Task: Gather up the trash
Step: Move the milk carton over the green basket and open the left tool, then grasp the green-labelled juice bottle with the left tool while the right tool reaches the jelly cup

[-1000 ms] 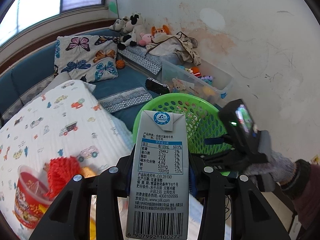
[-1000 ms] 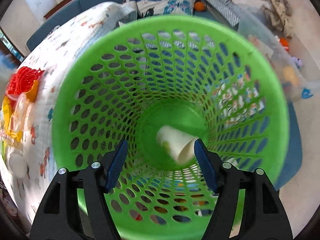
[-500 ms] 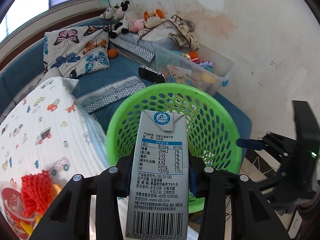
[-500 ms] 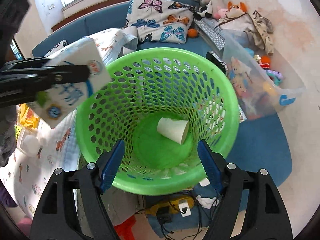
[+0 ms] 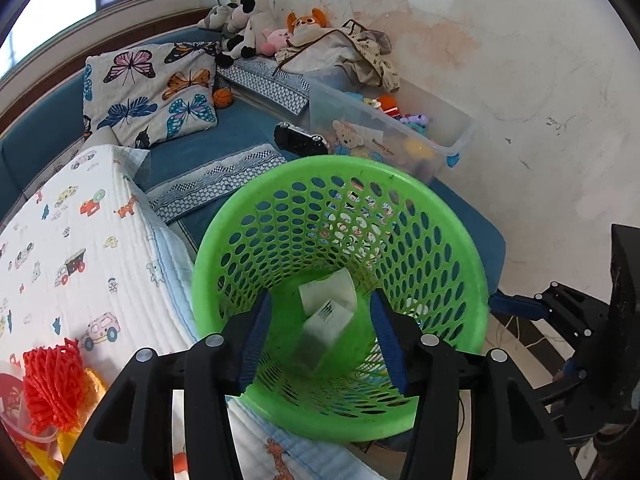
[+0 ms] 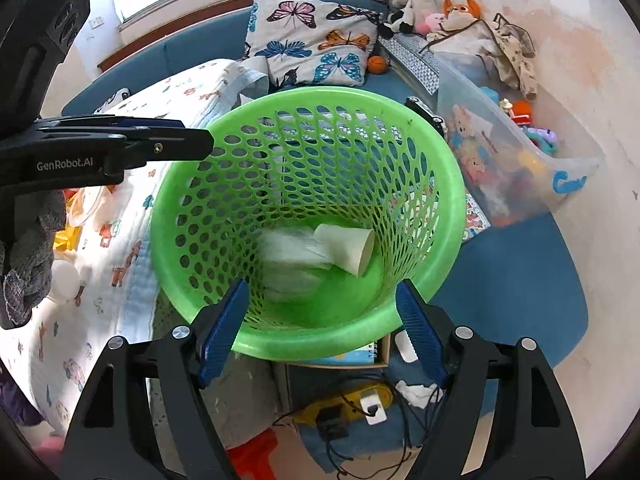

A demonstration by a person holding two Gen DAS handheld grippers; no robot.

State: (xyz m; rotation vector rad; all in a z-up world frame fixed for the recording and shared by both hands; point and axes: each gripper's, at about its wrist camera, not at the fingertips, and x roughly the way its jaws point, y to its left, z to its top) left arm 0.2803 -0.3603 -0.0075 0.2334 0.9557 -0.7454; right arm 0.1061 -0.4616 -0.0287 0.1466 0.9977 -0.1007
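A green perforated basket [image 5: 476, 272] [image 6: 452, 200] stands beside the bed. Inside it a grey milk carton [image 5: 326, 330] [image 6: 288, 260], blurred by motion, lies next to a white paper cup [image 5: 334, 290] [image 6: 346, 246]. My left gripper [image 5: 318, 336] is open and empty above the basket's near rim; it also shows in the right wrist view [image 6: 176, 148] at the basket's left rim. My right gripper [image 6: 322, 330] is open and empty at the basket's near edge.
A cartoon-print quilt [image 5: 60, 240] covers the bed on the left, with red netting [image 5: 52, 384] and a red cup [image 5: 8, 404] on it. A clear toy bin [image 6: 516, 160] stands right of the basket. A power strip and cables [image 6: 348, 412] lie below.
My left gripper has opened and let go of the milk carton, which has dropped into the basket beside the paper cup. My right gripper has pulled back a little.
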